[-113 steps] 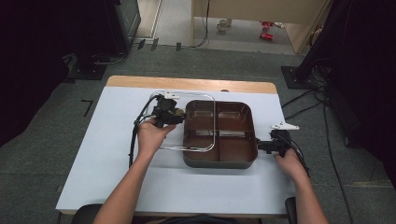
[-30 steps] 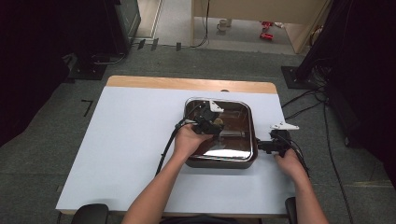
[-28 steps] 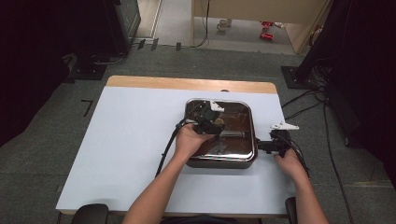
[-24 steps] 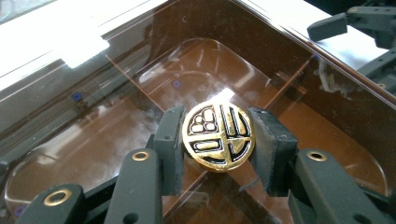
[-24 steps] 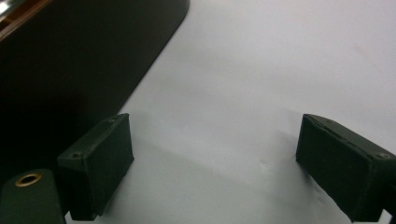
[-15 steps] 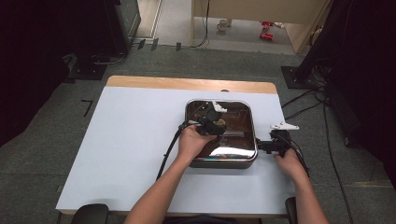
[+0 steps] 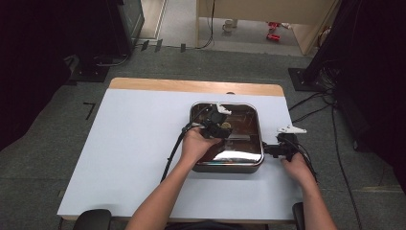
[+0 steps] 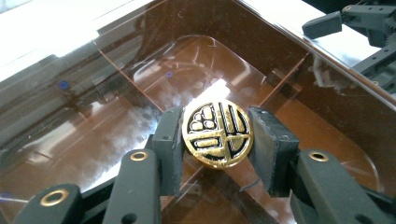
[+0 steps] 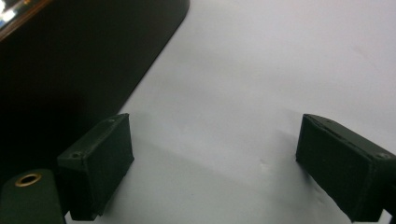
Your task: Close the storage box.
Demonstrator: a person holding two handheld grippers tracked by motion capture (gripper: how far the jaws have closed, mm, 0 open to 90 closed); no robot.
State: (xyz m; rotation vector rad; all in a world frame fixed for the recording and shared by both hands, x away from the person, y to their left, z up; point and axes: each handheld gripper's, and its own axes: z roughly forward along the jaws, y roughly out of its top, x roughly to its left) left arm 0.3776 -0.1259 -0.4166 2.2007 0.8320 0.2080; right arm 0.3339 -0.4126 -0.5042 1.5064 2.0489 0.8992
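My left gripper [image 8: 217, 149] has its 2 jaws closed on the round gold-and-black knob [image 8: 217, 134] at the middle of the clear lid [image 8: 140, 79], 1 pad on each side of it. The lid sits on the dark brown square tray [image 7: 227, 167], and through it I can see the brown dividers of the compartments. The tray rests on the right half of the white table [image 7: 124, 143], near its far edge. My right gripper [image 9: 215, 158] lies on the table just beside the tray's right wall, jaws spread wide with bare tabletop between them. In the high view, my left hand [image 7: 195, 144] reaches over the tray's near left corner.
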